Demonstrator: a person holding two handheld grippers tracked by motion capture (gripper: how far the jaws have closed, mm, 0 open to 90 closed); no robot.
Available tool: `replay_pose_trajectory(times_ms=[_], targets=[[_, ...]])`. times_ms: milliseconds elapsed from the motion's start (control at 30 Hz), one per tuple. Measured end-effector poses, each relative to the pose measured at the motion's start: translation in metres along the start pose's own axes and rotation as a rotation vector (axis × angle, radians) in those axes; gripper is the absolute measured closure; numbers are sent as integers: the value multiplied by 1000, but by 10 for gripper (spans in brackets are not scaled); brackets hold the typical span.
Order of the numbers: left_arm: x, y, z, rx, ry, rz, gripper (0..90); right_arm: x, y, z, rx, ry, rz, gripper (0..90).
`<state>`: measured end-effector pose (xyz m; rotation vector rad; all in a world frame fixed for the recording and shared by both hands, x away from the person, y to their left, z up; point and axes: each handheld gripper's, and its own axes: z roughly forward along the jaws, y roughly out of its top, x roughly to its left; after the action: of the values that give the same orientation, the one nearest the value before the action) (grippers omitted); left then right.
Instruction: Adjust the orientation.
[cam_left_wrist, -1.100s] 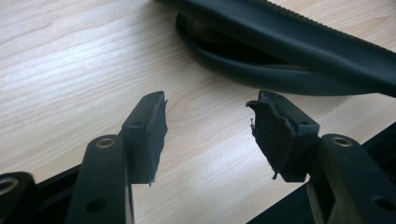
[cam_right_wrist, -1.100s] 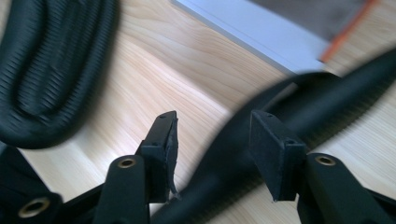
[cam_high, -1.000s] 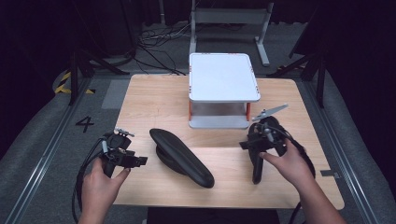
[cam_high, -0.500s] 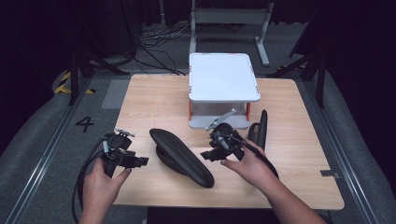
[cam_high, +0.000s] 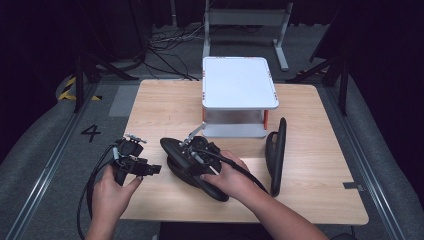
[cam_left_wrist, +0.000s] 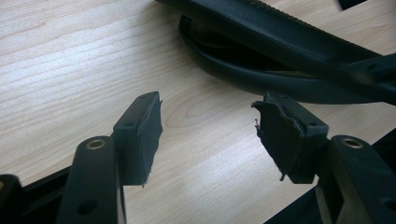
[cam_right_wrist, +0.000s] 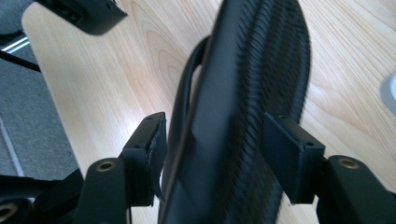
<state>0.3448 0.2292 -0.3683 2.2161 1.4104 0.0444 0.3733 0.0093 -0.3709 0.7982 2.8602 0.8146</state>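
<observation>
One black curved slipper (cam_high: 276, 155) lies alone at right. The right gripper (cam_high: 192, 156), jaws just opening, straddles the other black slipper (cam_right_wrist: 243, 116) ungripped. The left gripper (cam_high: 131, 159) waits wide, empty.

The left hand (cam_high: 112, 192) sits at the lower left of the high view, holding the left gripper (cam_high: 150, 169) pointed toward frame right, its fingers (cam_left_wrist: 140, 135) standing wide apart after just opening, nothing between them. The right forearm reaches from the lower right toward frame centre; the right hand (cam_high: 227, 177) holds the right gripper (cam_high: 182, 160), whose fingers (cam_right_wrist: 292, 156) have just been opening.
</observation>
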Motion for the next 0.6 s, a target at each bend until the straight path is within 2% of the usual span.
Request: replay_pose_trajectory(times_ms=[200, 300, 400, 567, 600], targets=[[1, -1, 0, -1, 2, -11, 397, 6, 11, 23, 42, -66, -32, 411], [3, -2, 0, 3, 2, -8, 397, 5, 13, 29, 69, -68, -25, 492], [3, -2, 1, 2, 3, -9, 397, 2, 13, 26, 61, -56, -3, 533], [2, -1, 1, 0, 4, -9, 397, -4, 9, 18, 59, -47, 36, 552], [2, -1, 1, 2, 4, -8, 397, -6, 7, 15, 51, -34, 51, 553]])
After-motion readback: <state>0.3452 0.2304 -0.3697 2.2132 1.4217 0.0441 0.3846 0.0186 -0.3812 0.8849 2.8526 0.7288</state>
